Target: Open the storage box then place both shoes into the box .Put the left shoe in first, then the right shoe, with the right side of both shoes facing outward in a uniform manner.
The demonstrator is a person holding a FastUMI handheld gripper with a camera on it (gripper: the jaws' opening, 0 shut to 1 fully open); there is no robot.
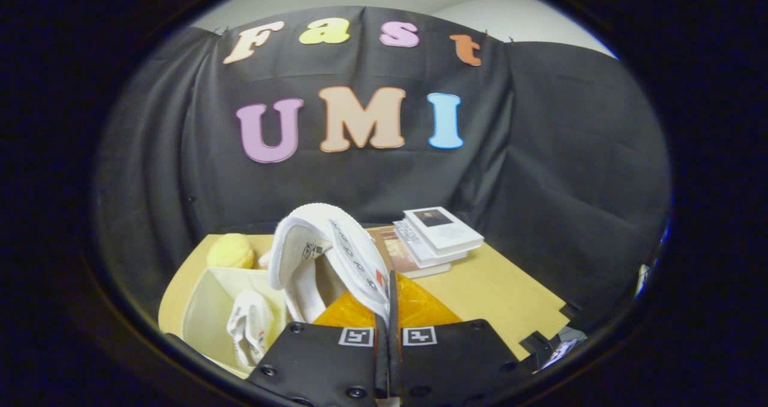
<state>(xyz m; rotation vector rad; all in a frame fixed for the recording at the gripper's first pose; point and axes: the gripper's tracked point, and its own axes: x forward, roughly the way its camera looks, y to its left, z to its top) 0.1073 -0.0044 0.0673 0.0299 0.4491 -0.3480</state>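
Note:
My gripper [387, 330] is shut on the side edge of a white shoe [336, 245]. The shoe hangs tilted in the air just ahead of the fingers, its opening turned left and its eyelet row running down to the fingertips. Below and to the left stands the cream storage box [201, 311], open at the top. A second white shoe [251, 328] lies inside it. An orange translucent panel [423, 308], apparently the box's opened door, lies flat under the held shoe.
A stack of books [441, 234] lies on the tan table [510, 293] beyond the fingers to the right. A yellow soft ball-like thing [230, 251] sits behind the box. The table's right edge has a dark bracket [543, 342].

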